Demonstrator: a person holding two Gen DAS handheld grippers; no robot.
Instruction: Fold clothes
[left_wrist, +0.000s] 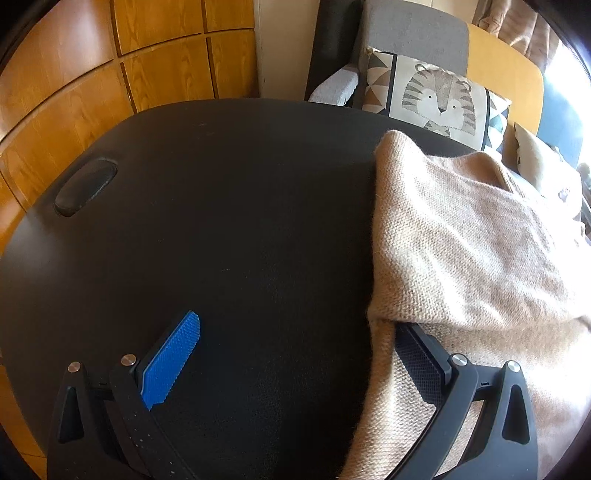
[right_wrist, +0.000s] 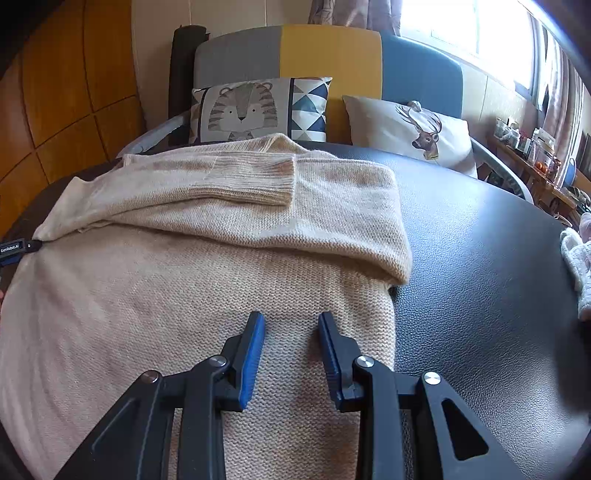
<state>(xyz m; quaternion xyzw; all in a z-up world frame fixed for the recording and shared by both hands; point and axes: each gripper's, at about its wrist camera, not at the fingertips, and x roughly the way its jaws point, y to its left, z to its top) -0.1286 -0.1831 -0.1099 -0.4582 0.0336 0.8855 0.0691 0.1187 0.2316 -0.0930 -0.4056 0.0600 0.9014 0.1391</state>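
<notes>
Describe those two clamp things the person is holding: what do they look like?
Each is a black plastic two-finger gripper with angular, hinged linkages and silver rivets. The fingers carry ribbed blue pads. The left gripper looks the same; the right wrist view shows small white lettering on its side.

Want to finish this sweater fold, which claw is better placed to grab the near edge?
Probably the right claw: it is open directly over the sweater. The left claw mostly straddles bare table.
</notes>
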